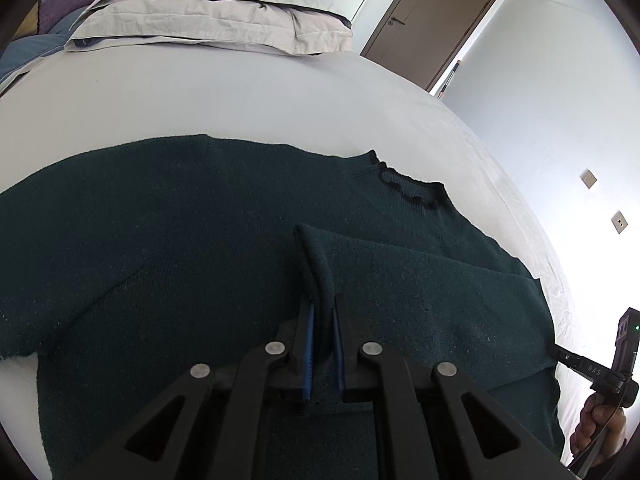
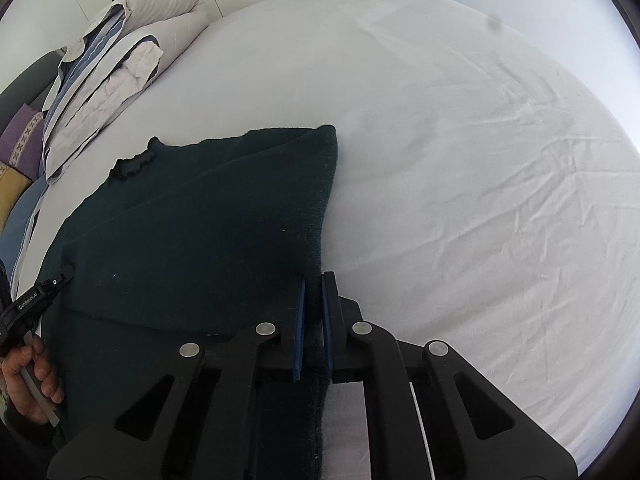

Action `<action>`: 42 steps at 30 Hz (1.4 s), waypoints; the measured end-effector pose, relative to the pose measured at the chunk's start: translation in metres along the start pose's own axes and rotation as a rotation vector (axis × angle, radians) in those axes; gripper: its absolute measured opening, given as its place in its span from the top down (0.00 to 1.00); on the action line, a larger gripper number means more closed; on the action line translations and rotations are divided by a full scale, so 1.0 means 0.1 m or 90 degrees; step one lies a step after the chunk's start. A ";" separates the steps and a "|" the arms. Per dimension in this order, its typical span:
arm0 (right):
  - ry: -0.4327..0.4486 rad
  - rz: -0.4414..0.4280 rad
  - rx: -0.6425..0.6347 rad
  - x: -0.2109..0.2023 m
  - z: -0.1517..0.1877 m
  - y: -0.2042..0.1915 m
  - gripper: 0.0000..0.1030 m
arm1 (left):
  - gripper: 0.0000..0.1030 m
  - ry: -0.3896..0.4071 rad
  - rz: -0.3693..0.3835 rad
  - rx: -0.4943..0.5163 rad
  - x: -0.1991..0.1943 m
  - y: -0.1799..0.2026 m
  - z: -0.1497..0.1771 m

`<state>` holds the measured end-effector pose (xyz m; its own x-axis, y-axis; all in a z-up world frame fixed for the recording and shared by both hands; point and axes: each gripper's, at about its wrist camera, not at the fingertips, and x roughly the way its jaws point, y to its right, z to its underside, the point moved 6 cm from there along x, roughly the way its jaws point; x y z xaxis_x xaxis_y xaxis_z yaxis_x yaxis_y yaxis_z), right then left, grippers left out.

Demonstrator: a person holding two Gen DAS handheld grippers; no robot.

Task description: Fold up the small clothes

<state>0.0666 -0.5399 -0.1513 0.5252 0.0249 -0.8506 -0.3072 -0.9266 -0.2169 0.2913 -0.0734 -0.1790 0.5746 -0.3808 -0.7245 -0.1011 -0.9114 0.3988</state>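
A dark green knit sweater lies spread on the white bed, its ruffled collar at the far right. One sleeve is folded across the body. My left gripper is shut on the cuff end of that folded sleeve. In the right wrist view the sweater shows folded, collar at the far left. My right gripper is shut on the sweater's folded right edge. Each gripper shows at the edge of the other's view: the right gripper's tip, the left gripper's tip.
The white bed sheet stretches wide to the right, wrinkled. Folded grey and blue bedding lies stacked at the head of the bed, also in the right wrist view. A brown door and white wall stand beyond.
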 end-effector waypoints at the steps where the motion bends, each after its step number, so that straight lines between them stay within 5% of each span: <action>1: -0.001 -0.001 -0.001 0.06 0.02 0.04 0.97 | 0.90 -0.002 -0.002 -0.001 0.03 -0.02 -0.01; 13: 0.003 0.023 -0.017 0.06 0.04 -0.04 0.93 | 0.88 0.000 0.000 0.003 0.12 -0.07 -0.07; 17: 0.055 0.067 -0.028 -0.27 -0.08 -0.15 0.78 | 0.87 0.005 0.021 -0.010 0.13 -0.10 -0.05; 20: 0.079 0.048 -0.049 -0.34 -0.20 -0.35 0.69 | 0.87 0.011 0.026 -0.011 0.12 -0.09 -0.04; 24: 0.058 0.015 -0.074 -0.04 -0.21 -0.55 0.51 | 0.87 0.011 0.045 -0.026 0.12 -0.12 -0.04; 25: 0.035 0.019 -0.068 0.11 -0.17 -0.53 0.39 | 0.86 0.009 0.053 -0.033 0.13 -0.13 -0.05; 27: 0.027 0.038 -0.070 0.30 -0.09 -0.49 0.34 | 0.85 -0.003 0.075 -0.055 0.13 -0.17 -0.07; 29: 0.050 0.064 -0.087 0.16 -0.08 -0.58 0.34 | 0.77 -0.016 0.092 -0.076 0.06 -0.22 -0.11; 31: 0.076 0.036 -0.062 -0.03 -0.09 -0.62 0.34 | 0.47 0.002 0.086 -0.097 -0.13 -0.31 -0.14; 33: 0.112 0.015 -0.043 -0.27 -0.10 -0.66 0.34 | 0.28 0.038 0.080 -0.125 -0.43 -0.44 -0.17; 37: 0.131 -0.032 -0.032 -0.58 -0.04 -0.82 0.34 | 0.27 0.095 0.082 -0.179 -1.13 -0.92 -0.13; 42: 0.120 -0.100 -0.039 -0.80 0.16 -1.22 0.34 | 0.27 0.175 0.028 -0.351 -1.95 -2.02 0.19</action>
<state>0.0491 -0.4233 -0.0642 0.7036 0.1044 -0.7029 -0.1650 -0.9381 -0.3045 0.1843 0.1817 -0.1292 0.7751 -0.2948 -0.5589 0.2633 -0.6534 0.7098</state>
